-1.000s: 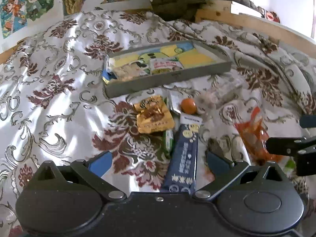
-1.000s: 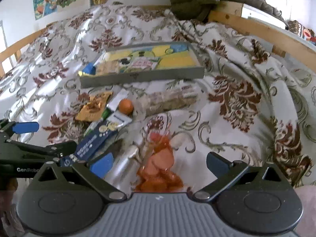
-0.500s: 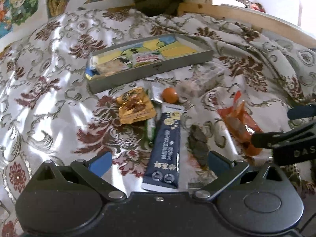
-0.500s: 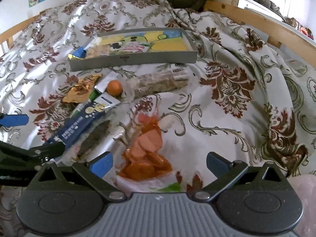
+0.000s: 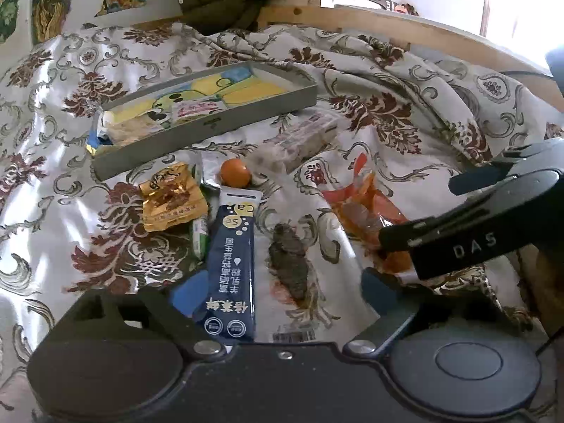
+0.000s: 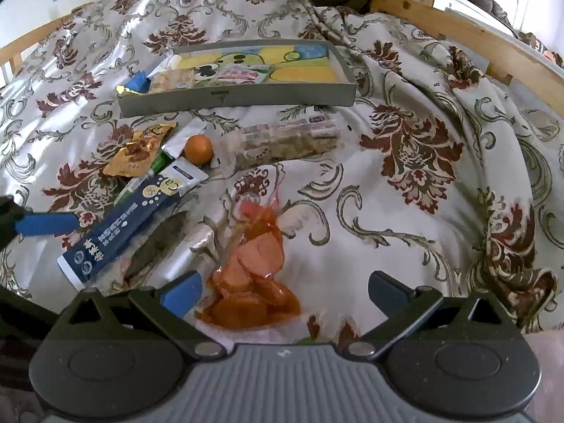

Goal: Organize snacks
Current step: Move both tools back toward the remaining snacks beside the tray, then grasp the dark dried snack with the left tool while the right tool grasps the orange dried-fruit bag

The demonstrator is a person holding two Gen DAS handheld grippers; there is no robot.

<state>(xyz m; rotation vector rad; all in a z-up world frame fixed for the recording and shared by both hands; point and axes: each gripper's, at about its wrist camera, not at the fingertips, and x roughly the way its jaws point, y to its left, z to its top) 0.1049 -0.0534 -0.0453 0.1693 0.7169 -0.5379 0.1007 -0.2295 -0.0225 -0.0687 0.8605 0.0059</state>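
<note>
A navy blue sachet pack (image 5: 232, 264) and a clear pack of dark dried snack (image 5: 289, 264) lie on the bedspread between the fingers of my left gripper (image 5: 285, 290). Its jaws are closing but still wide, and the right pad is well clear of both packs. In the right wrist view my right gripper (image 6: 283, 292) stands open around a clear bag of orange slices (image 6: 253, 282), with neither pad pressing on it. The grey tray (image 6: 239, 97) farther back holds several packets on a yellow cartoon liner.
Loose in front of the tray lie a gold packet (image 5: 172, 201), a small orange ball (image 5: 235, 172), a thin green pack (image 5: 200, 236) and a long clear bar pack (image 5: 303, 139). A wooden bed frame (image 6: 458, 31) borders the rumpled floral spread on the right.
My left gripper has swung right and sunk closer over the navy pack, and its jaws have narrowed a little. The orange bag now sits deeper between the right gripper's fingers.
</note>
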